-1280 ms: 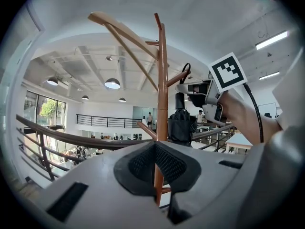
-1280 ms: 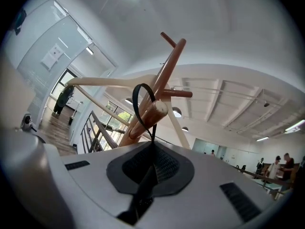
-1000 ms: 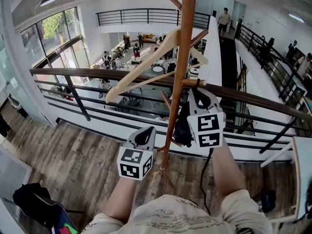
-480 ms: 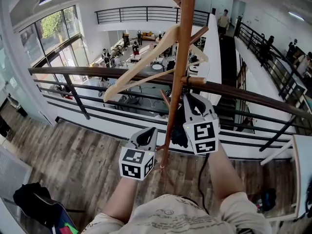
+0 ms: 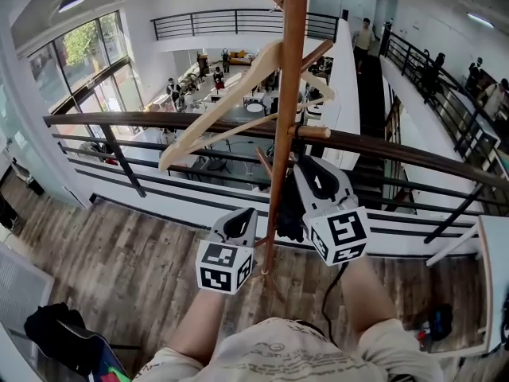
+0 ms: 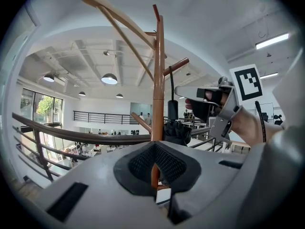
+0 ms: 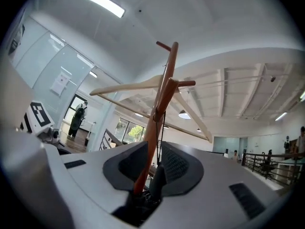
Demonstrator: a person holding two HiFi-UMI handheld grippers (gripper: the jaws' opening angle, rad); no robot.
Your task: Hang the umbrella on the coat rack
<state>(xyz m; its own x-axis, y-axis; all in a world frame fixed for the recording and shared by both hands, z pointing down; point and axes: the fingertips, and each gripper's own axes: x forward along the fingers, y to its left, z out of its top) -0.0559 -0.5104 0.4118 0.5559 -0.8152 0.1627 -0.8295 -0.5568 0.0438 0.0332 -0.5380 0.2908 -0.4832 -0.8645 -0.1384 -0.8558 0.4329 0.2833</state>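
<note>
The wooden coat rack rises through the middle of the head view, with a wooden hanger on it. A black folded umbrella hangs by its strap from a short peg, close against the pole. My right gripper points up at that peg. Its jaws stand a little apart, with the strap and the dark handle showing in the gap. My left gripper is lower, left of the pole, shut and holding nothing.
A dark metal railing runs behind the rack, above an atrium with people far below. Wood floor lies underfoot. A black bag sits at the lower left and a white table edge at the right.
My right gripper has drawn down and back from the peg while the umbrella stays hanging. The left gripper has hardly moved.
</note>
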